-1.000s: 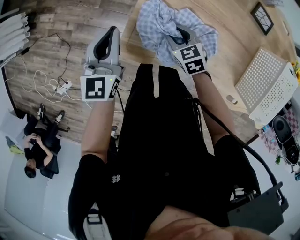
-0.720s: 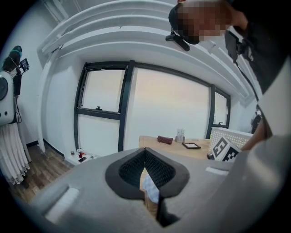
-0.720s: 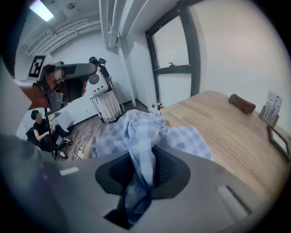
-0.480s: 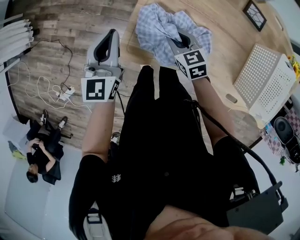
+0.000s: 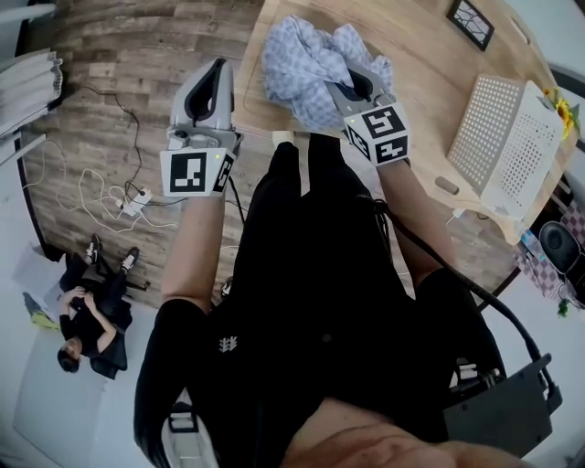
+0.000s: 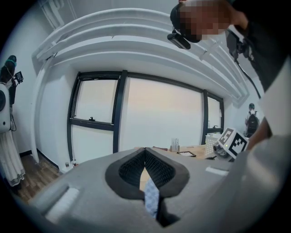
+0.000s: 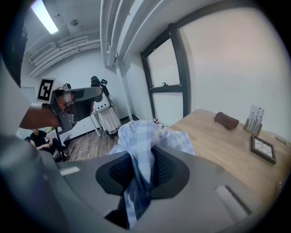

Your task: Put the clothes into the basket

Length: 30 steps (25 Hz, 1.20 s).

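Note:
A blue-and-white checked cloth (image 5: 306, 59) lies bunched at the near left corner of the wooden table (image 5: 420, 64). My right gripper (image 5: 355, 84) is over it; its jaws have just been closing and now pinch a fold of the cloth (image 7: 141, 136), which hangs down between the pads. My left gripper (image 5: 222, 66) is held left of the table edge, above the floor. Its jaws are shut, and a narrow strip of the same checked fabric (image 6: 151, 200) shows between them; the head view hides any link to the pile. The white perforated basket (image 5: 512, 137) stands at the table's right end.
A dark picture frame (image 5: 471, 20) lies at the far side of the table, with a brown roll (image 7: 226, 119) nearby. A small pale item (image 5: 445, 186) lies near the basket. Cables (image 5: 110, 183) trail on the wood floor, where a person (image 5: 87, 315) sits.
The right gripper has risen with the cloth, which was spread wider and is now gathered into a tighter bunch. The left gripper has barely shifted in the head view.

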Each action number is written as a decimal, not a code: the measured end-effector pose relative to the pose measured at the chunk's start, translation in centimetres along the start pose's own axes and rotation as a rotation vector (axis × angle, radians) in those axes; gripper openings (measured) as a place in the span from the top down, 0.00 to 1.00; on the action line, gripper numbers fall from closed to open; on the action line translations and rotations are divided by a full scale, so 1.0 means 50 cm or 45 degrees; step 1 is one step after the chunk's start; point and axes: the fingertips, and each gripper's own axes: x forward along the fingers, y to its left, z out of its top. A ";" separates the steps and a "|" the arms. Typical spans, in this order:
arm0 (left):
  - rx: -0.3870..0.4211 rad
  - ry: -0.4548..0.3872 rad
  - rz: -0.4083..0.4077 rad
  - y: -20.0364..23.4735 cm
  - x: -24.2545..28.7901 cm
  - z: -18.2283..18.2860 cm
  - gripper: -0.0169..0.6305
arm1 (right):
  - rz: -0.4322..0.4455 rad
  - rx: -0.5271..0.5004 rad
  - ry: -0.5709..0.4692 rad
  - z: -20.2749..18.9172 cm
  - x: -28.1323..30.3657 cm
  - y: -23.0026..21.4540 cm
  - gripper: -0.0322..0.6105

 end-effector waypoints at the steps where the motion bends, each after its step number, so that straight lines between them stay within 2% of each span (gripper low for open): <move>1: 0.001 -0.004 -0.002 -0.003 -0.002 0.004 0.97 | -0.004 -0.003 -0.013 0.008 -0.009 0.001 0.83; 13: 0.047 -0.073 -0.075 -0.037 -0.008 0.096 0.97 | -0.083 -0.042 -0.173 0.132 -0.117 0.018 0.83; 30: 0.093 -0.164 -0.244 -0.081 0.004 0.211 0.97 | -0.304 -0.061 -0.381 0.286 -0.271 -0.003 0.83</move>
